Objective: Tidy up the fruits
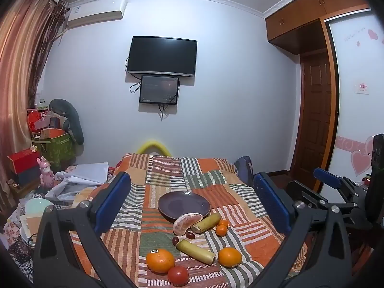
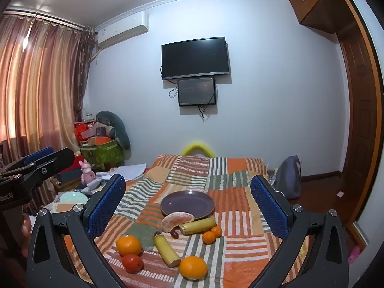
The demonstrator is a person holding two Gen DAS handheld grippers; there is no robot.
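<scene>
Through my left claw (image 1: 192, 206), which is spread wide with nothing between its blue pads, I see a dark purple plate (image 1: 168, 206) on the patchwork bedspread (image 1: 240, 196), and the plate is bare inside. Touching its near rim lies a peeled citrus half (image 1: 187, 223), pale orange with its segments showing. Just beside that is a yellowish cut stalk piece (image 1: 207, 223), with two small mandarins (image 1: 222, 228) touching each other at its right end. Two dark red dates (image 1: 189, 235) lie near the peeled half. Closer to me a second stalk piece (image 1: 195, 251) lies slantwise between a stickered orange (image 1: 160, 260) on the left and a plain orange (image 1: 229, 257) on the right, and a red tomato (image 1: 177, 275) sits just in front of the stickered one. At the right edge of this view my right claw (image 1: 336, 184) shows only in part. Through my right claw (image 2: 187, 204), also released and holding nothing, the same plate (image 2: 189, 201) is bare, the peeled half (image 2: 176, 220) leans at its rim, and the fruit lies scattered on the bedspread (image 2: 244, 244) in front of it, none in the plate.
</scene>
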